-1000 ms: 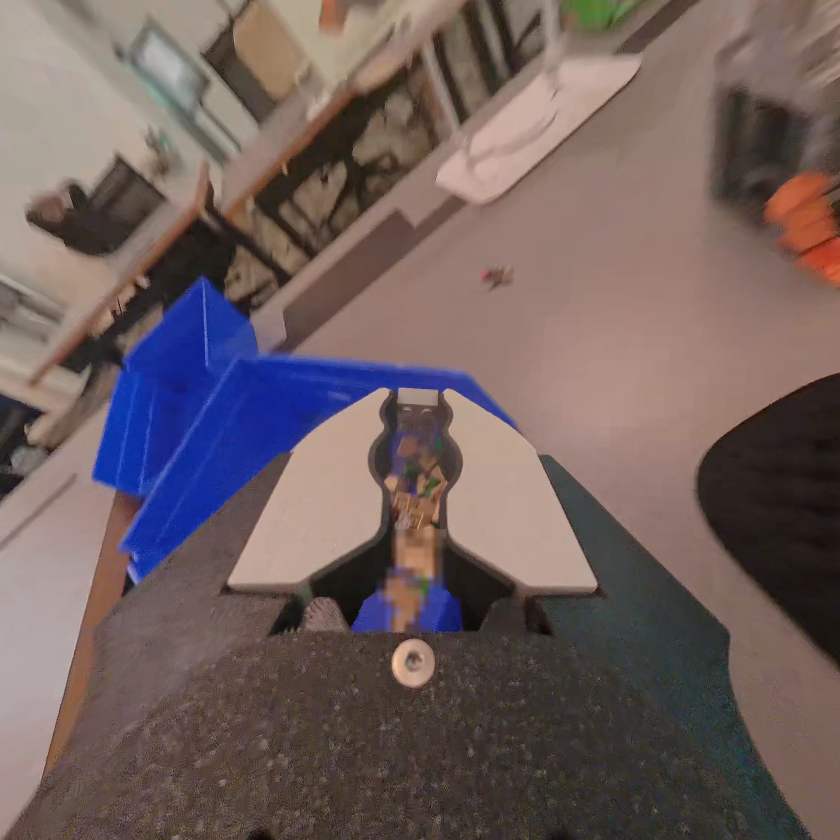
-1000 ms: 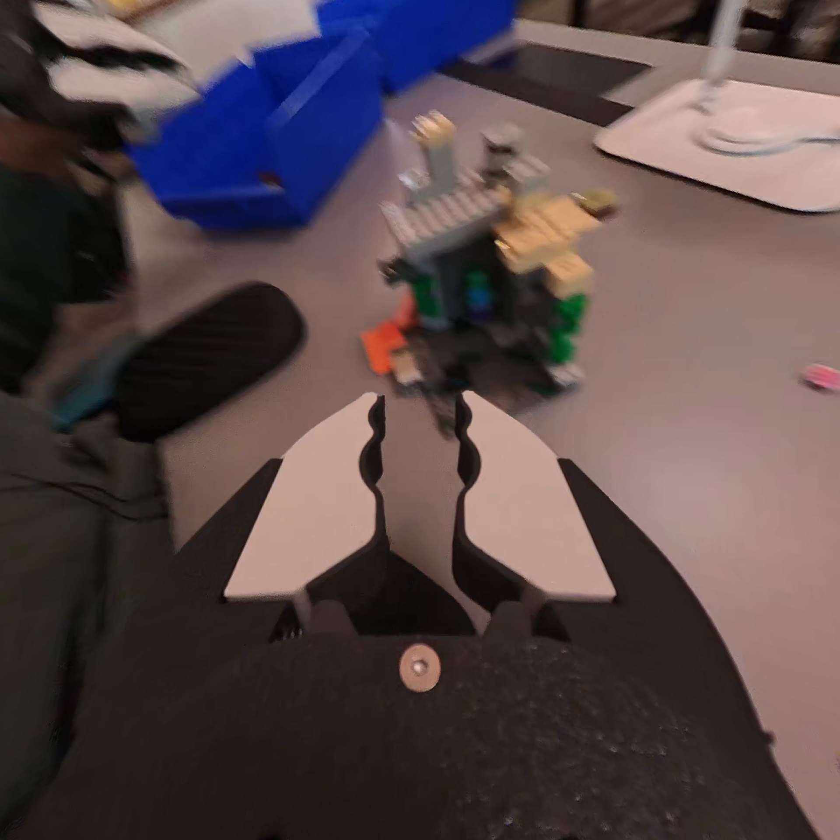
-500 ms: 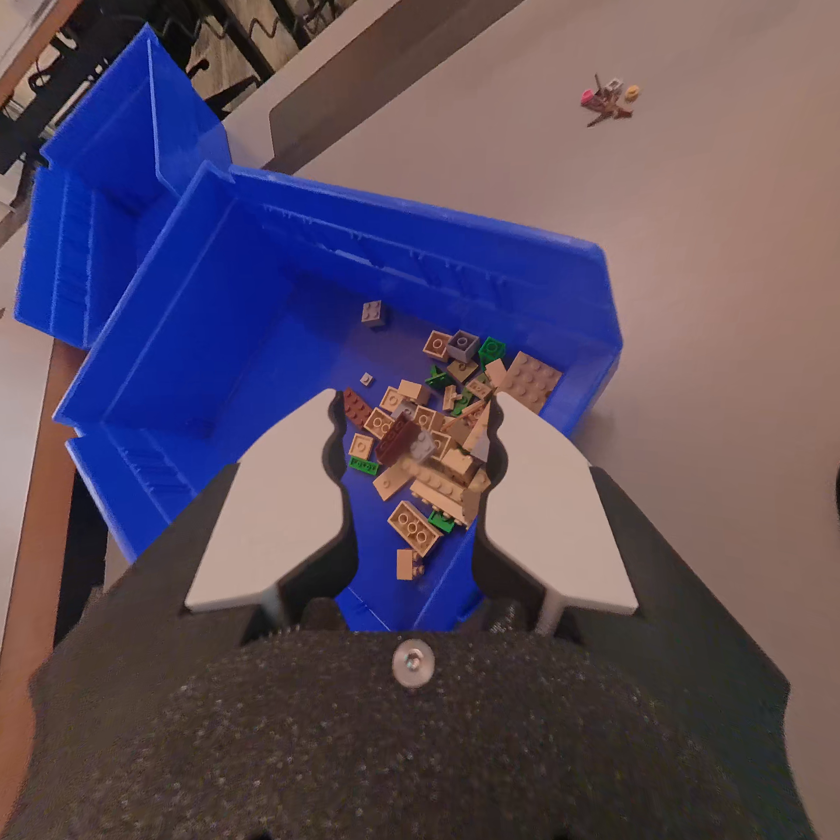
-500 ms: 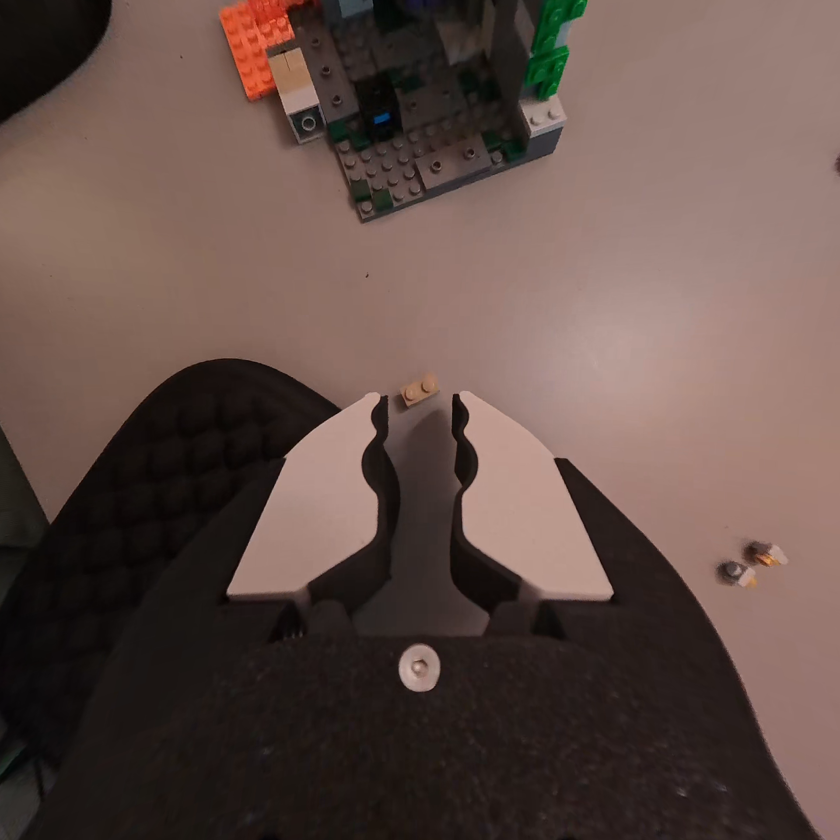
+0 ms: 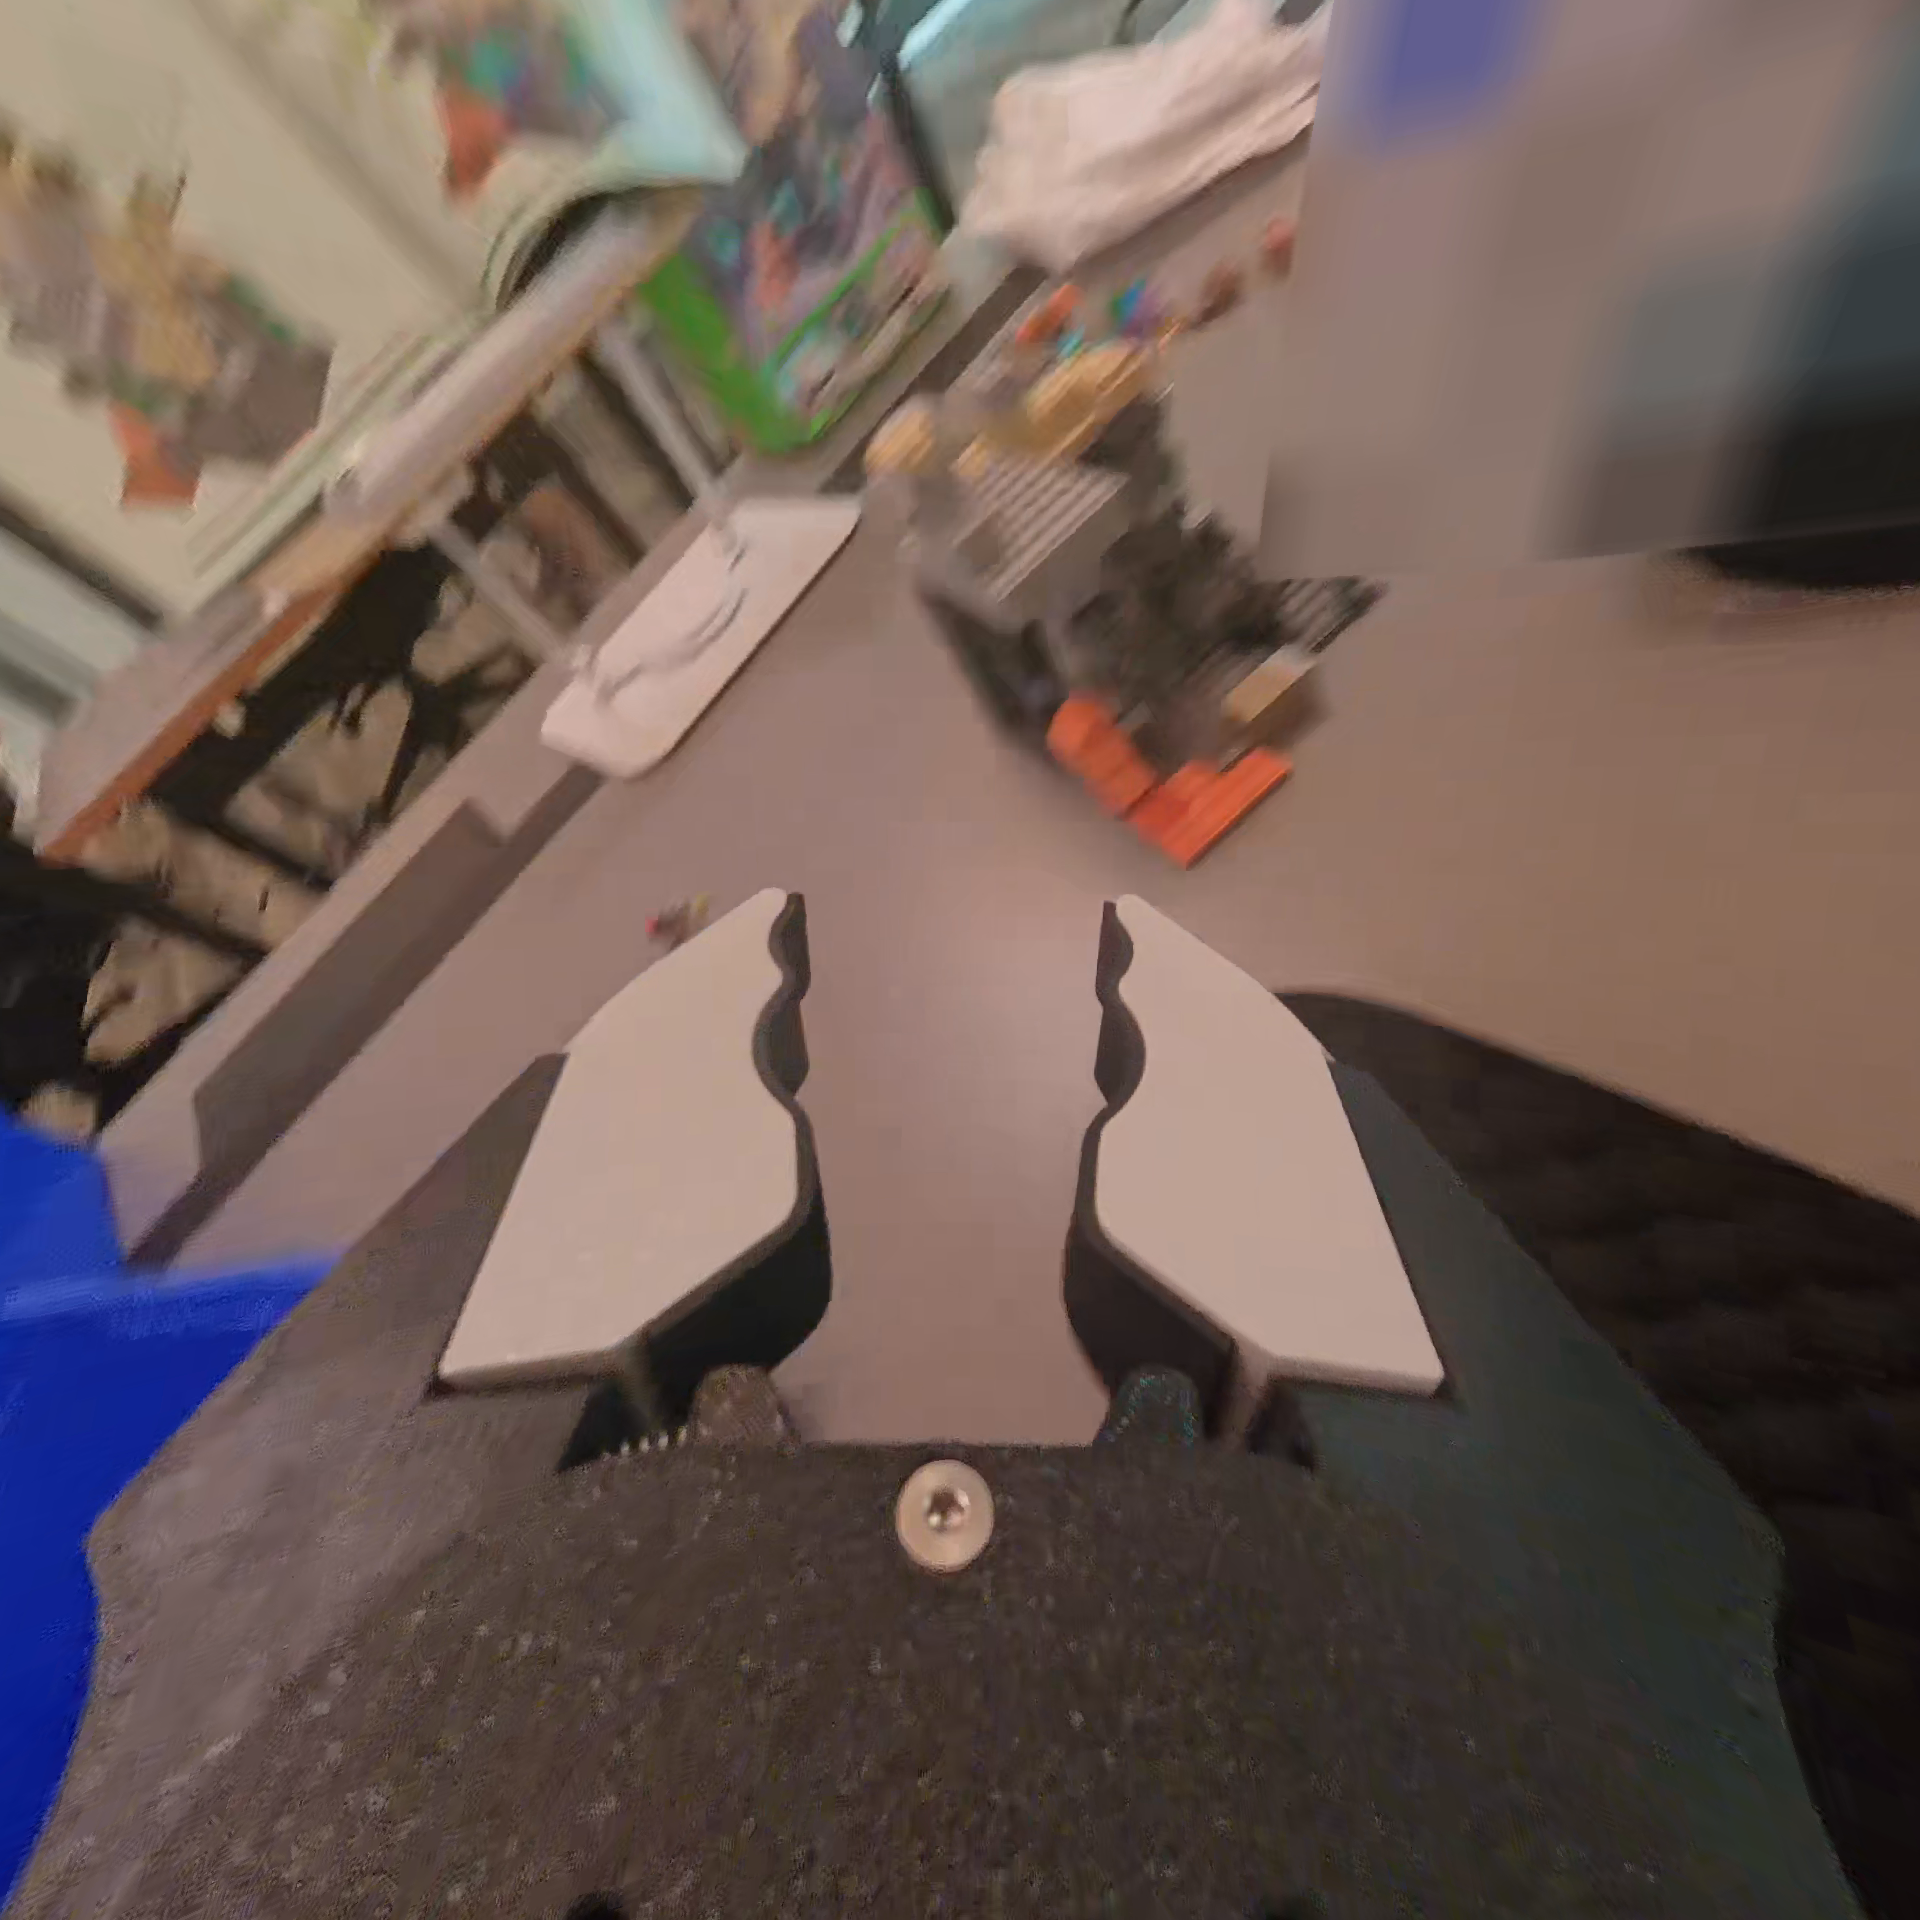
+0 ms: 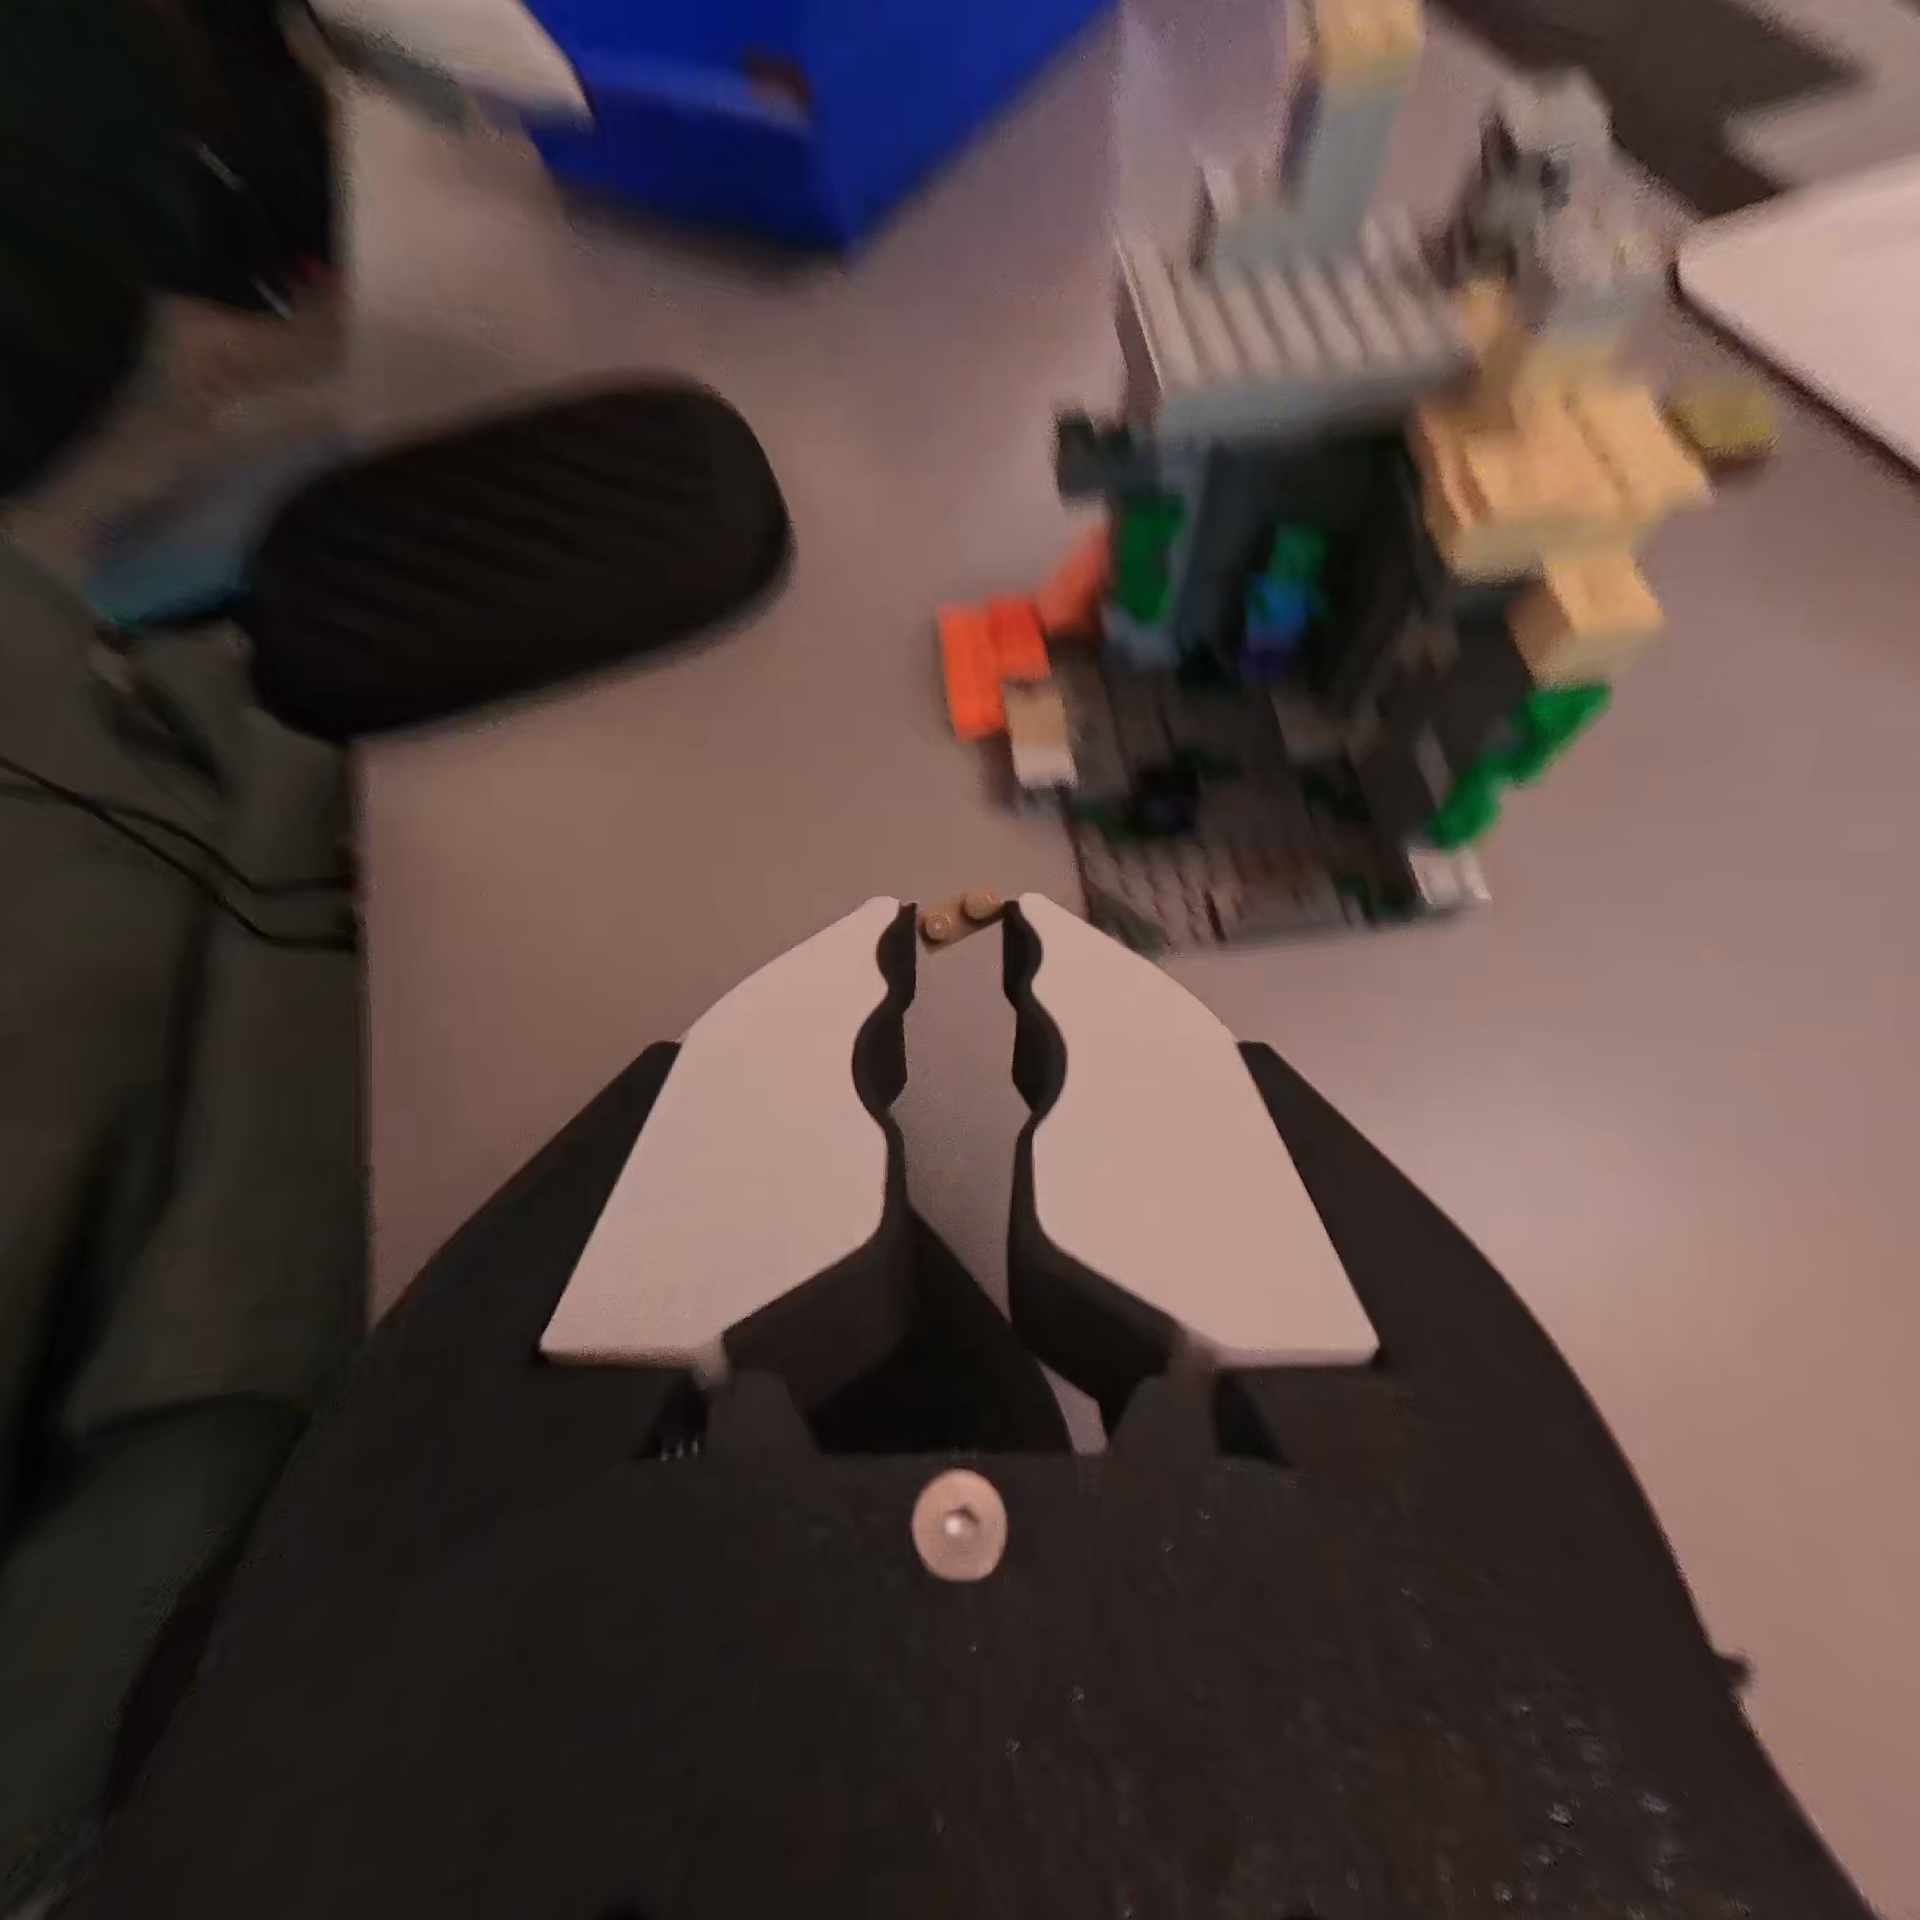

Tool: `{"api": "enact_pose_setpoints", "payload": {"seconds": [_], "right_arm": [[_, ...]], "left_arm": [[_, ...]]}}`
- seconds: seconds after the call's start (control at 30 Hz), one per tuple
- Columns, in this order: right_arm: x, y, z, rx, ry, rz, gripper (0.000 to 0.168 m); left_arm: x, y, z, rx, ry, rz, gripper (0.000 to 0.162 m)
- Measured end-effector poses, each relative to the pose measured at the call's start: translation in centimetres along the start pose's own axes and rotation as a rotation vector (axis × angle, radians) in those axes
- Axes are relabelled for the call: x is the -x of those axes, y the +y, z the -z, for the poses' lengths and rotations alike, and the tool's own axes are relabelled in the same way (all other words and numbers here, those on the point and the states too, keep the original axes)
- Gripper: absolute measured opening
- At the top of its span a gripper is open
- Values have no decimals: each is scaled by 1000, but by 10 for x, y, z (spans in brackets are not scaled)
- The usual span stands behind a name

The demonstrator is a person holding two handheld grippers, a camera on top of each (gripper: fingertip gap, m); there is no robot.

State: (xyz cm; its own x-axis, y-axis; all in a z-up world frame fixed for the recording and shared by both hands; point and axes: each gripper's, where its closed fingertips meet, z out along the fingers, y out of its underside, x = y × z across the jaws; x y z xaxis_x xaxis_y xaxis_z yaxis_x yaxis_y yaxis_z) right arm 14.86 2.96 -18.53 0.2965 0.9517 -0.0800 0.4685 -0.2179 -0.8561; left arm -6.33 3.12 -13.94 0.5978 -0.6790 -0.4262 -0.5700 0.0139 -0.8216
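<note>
Grey table (image 6: 1558, 1195) carries a blurred brick model (image 6: 1299, 582) and a blue bin (image 6: 790, 114). Right hand-held gripper (image 6: 961, 920) is pinched narrow on a small tan plate (image 6: 959, 915) at its fingertips, tilted, near the model's front edge. Left hand-held gripper (image 5: 951, 909) is spread wide, empty, above bare table (image 5: 935, 790), model (image 5: 1122, 582) well ahead, black pad (image 5: 1662, 1195) just right.

right gripper (image 6: 961, 920) pinching tan two-stud plate (image 6: 961, 923), brick model (image 6: 1309, 623) beyond
</note>
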Motion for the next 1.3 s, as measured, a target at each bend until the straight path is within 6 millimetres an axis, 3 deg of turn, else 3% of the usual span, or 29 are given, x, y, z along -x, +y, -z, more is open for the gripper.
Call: {"api": "enact_pose_setpoints", "payload": {"seconds": [0.13,0.3,0.5,0.8,0.9,1.03,1.17,1.3], "right_arm": [[33,-52,-14,-198,-131,-41,16],[65,-88,-34,-294,-259,-58,16],[85,-101,-42,-352,-426,-177,16],[85,-98,-44,-361,-472,-244,15],[78,-93,-41,-345,-429,-237,20],[66,-80,-34,-333,-366,-232,21],[57,-65,-31,-321,-349,-281,21],[53,-54,-31,-303,-332,-299,21]], "left_arm": [[-50,-45,-18,-159,102,-116,51],[-85,-81,-33,-285,141,-225,46],[-90,-88,-37,-308,71,-355,32],[-88,-82,-23,-307,41,-405,9],[-57,-73,-15,-250,-36,-381,9],[31,-34,8,-65,-277,-319,9],[120,35,35,180,-443,-140,9],[165,110,48,379,-486,98,12]]}}
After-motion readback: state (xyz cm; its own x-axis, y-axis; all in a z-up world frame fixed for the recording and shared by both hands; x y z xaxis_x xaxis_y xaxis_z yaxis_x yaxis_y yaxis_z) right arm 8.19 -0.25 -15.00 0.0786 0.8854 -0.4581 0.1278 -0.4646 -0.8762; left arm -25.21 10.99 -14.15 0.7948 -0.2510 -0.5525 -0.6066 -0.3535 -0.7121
